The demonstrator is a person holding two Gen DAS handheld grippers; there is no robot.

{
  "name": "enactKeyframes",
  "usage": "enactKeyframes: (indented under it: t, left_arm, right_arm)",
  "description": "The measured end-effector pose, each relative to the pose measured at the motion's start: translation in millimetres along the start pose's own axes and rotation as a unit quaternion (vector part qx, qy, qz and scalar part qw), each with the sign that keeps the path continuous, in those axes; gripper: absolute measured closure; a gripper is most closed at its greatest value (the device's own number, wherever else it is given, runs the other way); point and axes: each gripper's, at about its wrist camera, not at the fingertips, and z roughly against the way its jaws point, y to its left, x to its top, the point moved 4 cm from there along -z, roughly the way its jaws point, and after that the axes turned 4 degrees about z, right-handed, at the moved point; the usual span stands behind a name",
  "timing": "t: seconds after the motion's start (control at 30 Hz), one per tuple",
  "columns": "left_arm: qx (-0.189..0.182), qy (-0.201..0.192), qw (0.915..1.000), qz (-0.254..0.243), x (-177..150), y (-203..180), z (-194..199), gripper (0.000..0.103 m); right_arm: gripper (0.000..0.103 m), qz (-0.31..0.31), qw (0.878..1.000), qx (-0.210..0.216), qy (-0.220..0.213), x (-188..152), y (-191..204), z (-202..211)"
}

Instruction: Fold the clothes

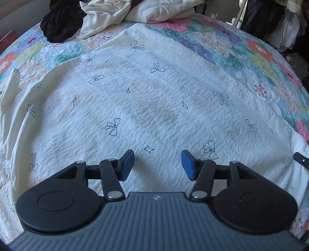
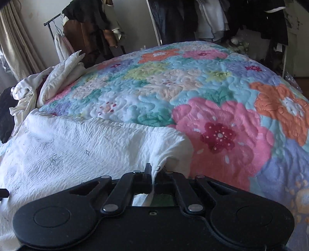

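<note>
No brand or readable writing shows anywhere. The white garment (crinkled cloth with drawn bows and stars) lies spread on the floral quilt of the bed. The left gripper hangs over it, fingers released, nothing between them. The right gripper is clenched on the garment's right edge, lifting it into a peak. Beyond that edge the quilt lies bare; a pile of clothes crowds the far left corner.
</note>
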Motion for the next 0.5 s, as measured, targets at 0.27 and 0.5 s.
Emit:
enactKeyframes:
  t: [0.27, 0.5]
  left_arm:
    - [0.012, -0.018, 0.9996, -0.020, -19, 4, 25, 0.048]
    - [0.038, -0.069, 0.9968, 0.006, -70, 2, 103, 0.032]
  right_arm:
    - [0.085, -0.039, 0.999, -0.010, -0.004, 0, -7, 10]
    - [0.049, -0.016, 0.999, 0.032, -0.031, -14, 29, 74]
